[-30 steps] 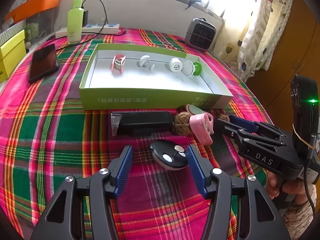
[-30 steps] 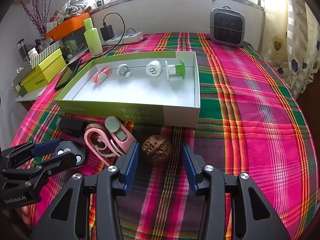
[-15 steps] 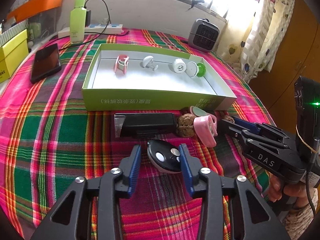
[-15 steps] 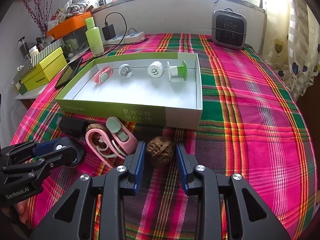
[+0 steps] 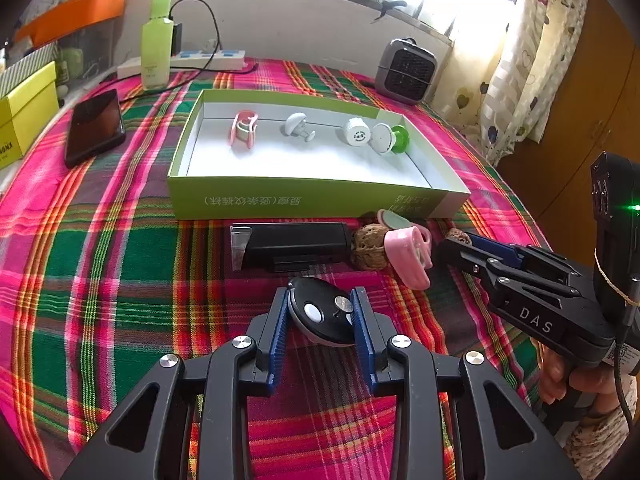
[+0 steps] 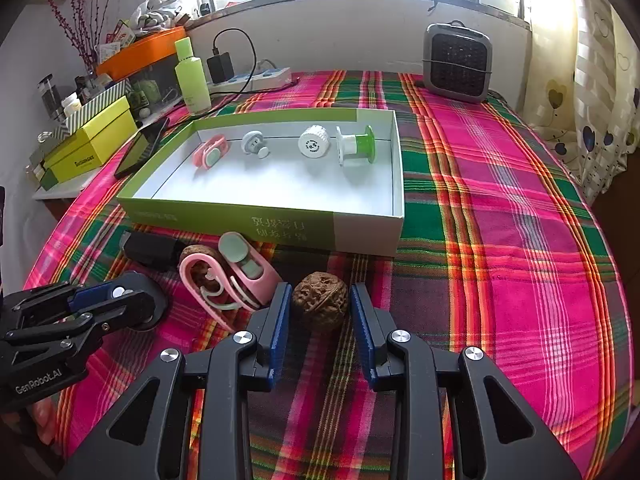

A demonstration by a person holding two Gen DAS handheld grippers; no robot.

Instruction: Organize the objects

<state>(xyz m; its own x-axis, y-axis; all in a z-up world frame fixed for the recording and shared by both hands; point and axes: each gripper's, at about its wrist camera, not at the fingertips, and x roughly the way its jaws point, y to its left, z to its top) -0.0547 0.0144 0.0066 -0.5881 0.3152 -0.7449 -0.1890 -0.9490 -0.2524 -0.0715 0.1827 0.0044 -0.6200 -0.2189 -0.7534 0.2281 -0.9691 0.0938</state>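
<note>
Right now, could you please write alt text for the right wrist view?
The right gripper brackets a brown wrinkled walnut on the pink-and-green plaid cloth, with gaps showing beside both blue pads. Behind sits an open green cardboard box holding small plastic items.

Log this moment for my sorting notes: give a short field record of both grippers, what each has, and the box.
left gripper: shut on black oval remote
right gripper: around walnut, narrow gaps showing on both sides
green box: open, four small items along far wall
outside box, by near wall: pink clip, second walnut, black case
</note>
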